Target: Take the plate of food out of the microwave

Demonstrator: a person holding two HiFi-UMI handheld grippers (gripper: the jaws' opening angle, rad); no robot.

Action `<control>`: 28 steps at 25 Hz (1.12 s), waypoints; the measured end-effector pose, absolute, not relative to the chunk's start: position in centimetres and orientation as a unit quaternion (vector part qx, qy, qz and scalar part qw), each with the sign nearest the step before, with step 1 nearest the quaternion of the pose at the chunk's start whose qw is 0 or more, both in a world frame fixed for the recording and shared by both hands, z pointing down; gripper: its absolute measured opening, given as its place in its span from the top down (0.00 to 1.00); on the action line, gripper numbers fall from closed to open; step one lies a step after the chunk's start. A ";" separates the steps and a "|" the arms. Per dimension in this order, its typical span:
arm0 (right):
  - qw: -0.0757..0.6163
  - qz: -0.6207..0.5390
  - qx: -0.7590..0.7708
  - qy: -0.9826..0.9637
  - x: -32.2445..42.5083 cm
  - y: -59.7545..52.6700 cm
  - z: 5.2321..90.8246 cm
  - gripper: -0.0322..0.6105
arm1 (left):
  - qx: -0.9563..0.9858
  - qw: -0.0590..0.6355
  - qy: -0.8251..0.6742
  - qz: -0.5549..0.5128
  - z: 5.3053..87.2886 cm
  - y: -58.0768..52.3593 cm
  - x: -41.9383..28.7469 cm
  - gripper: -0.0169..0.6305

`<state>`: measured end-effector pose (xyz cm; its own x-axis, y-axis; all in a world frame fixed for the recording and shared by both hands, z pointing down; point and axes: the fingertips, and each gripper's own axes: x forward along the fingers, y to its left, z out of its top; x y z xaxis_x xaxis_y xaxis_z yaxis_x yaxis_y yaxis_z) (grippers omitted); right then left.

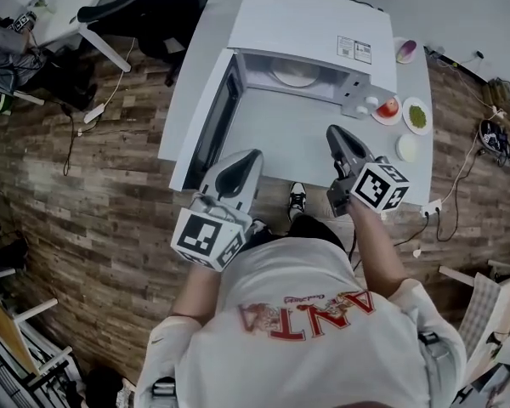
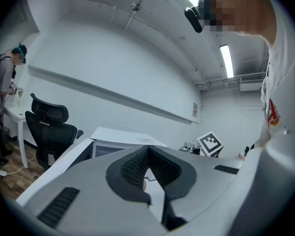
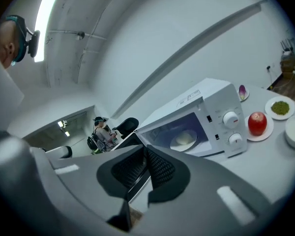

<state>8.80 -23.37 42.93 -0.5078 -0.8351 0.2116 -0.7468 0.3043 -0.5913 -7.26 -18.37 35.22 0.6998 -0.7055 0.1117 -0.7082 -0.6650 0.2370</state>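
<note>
Two grippers hang over the front part of the white table (image 1: 289, 143), both with jaws clenched and nothing between the pads. The left gripper (image 1: 253, 155) (image 2: 148, 149) sits at 7 o'clock from the microwave (image 1: 306, 24) mouth, and the right gripper (image 1: 333, 132) (image 3: 146, 149) sits at 5 o'clock from it. The door (image 1: 211, 121) stands fully open, swung out on the 9 o'clock side of the cavity. Its long edge runs toward 7 o'clock along the table's left margin, near the left gripper's tips. The plate of food (image 1: 293, 75) (image 3: 185, 140) lies inside the lit cavity, at 12 o'clock from both grippers and well apart from them. Bare tabletop lies between the cavity's front lip and the two sets of jaws, so the mouth is unobstructed. At 3 o'clock from the microwave the table is crowded. A red apple (image 1: 389, 106) (image 3: 257, 123) on a small plate sits just beside the control panel, a dish of green food (image 1: 417, 115) beside that, and a white bowl (image 1: 408, 148) lies toward 5 o'clock near the table's right edge. Beyond the door, at 9 o'clock, the table ends and wooden floor (image 1: 110, 228) begins.
</note>
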 end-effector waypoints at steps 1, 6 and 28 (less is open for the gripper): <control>0.073 -0.340 -0.489 0.800 8.8 -24.3 43.5 0.94 | 0.912 0.134 -0.389 0.007 35.1 -18.8 -7.1 0.96; 0.102 -0.422 -0.489 0.757 9.4 -28.6 47.7 0.81 | 0.902 0.146 -0.406 0.016 35.7 -21.4 -6.2 0.96; 0.265 -0.618 -0.526 0.520 11.2 -40.2 60.2 0.80 | 0.884 0.179 -0.430 0.030 38.5 -27.7 -5.5 0.96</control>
<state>11.15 -40.22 60.20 -0.3065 -0.8748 0.3751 -0.2203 -0.3182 -0.9221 -5.47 -27.72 38.54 0.6286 -0.7498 0.2065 -0.7712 -0.5665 0.2906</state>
